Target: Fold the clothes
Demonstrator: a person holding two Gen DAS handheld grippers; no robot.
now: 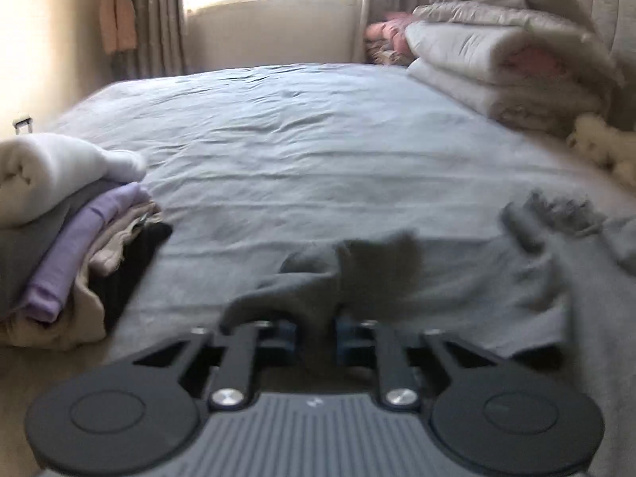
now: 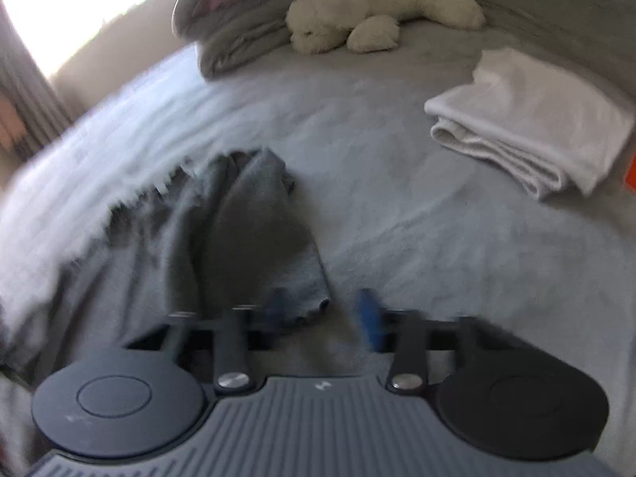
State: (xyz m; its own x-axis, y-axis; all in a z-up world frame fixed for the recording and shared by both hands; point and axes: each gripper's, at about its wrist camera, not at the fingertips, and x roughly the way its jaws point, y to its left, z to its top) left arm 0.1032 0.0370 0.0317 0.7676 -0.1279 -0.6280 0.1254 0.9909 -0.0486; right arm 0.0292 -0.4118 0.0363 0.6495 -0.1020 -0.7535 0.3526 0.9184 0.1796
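A crumpled grey garment [image 1: 357, 270] lies on the pale blue bed sheet [image 1: 298, 139]. My left gripper [image 1: 316, 334] is shut on a bunched fold of it, and the cloth rises from between the blue pads [image 1: 284, 334]. In the right wrist view the same grey garment [image 2: 246, 230] spreads to the left in front of my right gripper [image 2: 324, 314]. That view is blurred. Its blue pads [image 2: 369, 322] stand apart, and the garment's hem reaches the left pad without being pinched.
A stack of folded clothes [image 1: 79, 246], white, lilac, beige and black, sits at the bed's left edge. Folded duvets [image 1: 497, 63] fill the far right corner. A white plush toy [image 2: 377, 12] and a folded white cloth [image 2: 528, 119] lie on the bed's right side.
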